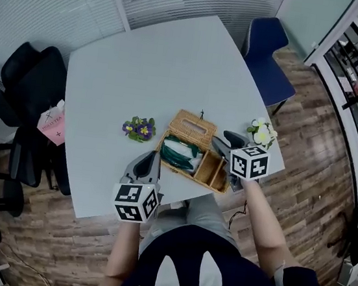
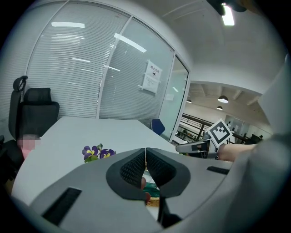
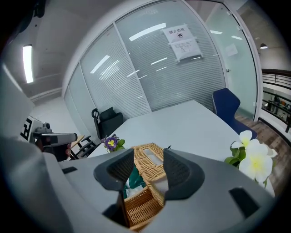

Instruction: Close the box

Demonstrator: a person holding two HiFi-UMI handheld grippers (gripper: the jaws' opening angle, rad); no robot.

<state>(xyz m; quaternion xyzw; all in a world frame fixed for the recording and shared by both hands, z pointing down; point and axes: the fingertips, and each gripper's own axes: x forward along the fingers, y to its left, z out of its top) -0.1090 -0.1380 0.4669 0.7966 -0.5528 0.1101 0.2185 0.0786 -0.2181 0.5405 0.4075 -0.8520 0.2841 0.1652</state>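
Right now your left gripper (image 2: pixel 145 155) has its jaws pressed together on nothing, and your right gripper (image 3: pixel 149 159) holds its jaws wide apart, empty. They flank the woven wicker box (image 1: pixel 196 164), which sits open on the pale grey table (image 1: pixel 150 63) near your edge, its lid (image 1: pixel 192 128) tipped back, between a purple flower sprig (image 1: pixel 140 128) and a white flower sprig (image 1: pixel 262 133).

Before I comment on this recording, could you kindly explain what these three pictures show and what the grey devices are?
A person holds two hand-operated grippers. The head view looks down from their head; each other picture comes from a camera riding on one gripper. The left gripper has its jaws together, the right gripper has them apart, and neither holds anything. On the grey table sit a wicker box with its lid swung open, purple flowers and white flowers.
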